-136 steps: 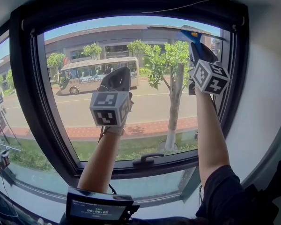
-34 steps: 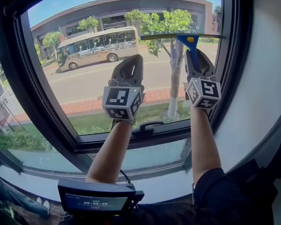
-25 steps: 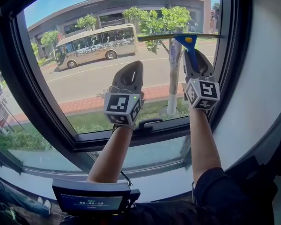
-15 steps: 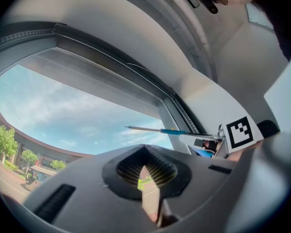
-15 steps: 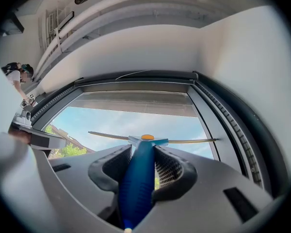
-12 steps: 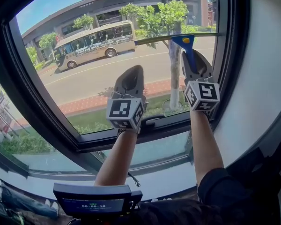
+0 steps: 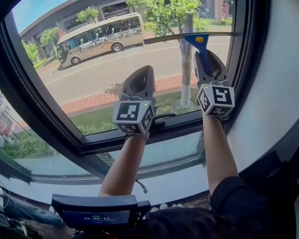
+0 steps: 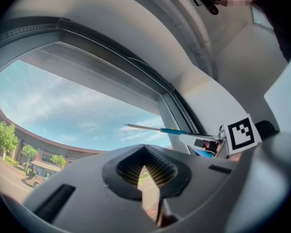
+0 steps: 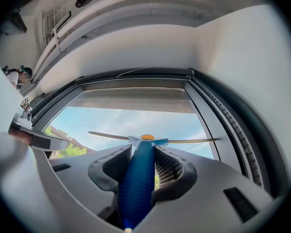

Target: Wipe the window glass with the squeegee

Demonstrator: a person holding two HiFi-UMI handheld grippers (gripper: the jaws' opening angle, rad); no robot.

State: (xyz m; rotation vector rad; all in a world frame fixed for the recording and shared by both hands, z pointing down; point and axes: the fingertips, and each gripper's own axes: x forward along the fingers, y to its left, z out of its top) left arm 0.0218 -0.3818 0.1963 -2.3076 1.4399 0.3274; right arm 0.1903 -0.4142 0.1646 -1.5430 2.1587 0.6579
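A blue-handled squeegee [image 7: 201,46] lies with its long thin blade [image 7: 174,36] flat against the window glass [image 7: 89,83], near the pane's right side. My right gripper [image 7: 206,61] is shut on the blue handle [image 9: 137,178], and the blade [image 9: 184,141] spans the sky in the right gripper view. My left gripper [image 7: 139,79] hovers left of it, close to the glass, its jaws shut with nothing between them [image 8: 146,165]. From the left gripper view the squeegee [image 8: 172,130] shows at the right.
The black window frame [image 7: 239,59] runs close to the right of the squeegee. A black window handle [image 7: 162,122] sits on the lower frame bar behind the left gripper. Below is a lower pane [image 7: 159,153]. A white wall [image 7: 274,83] stands at the right.
The squeegee has been drawn down the glass from near the top of the pane toward its lower half. The left gripper came down alongside it.
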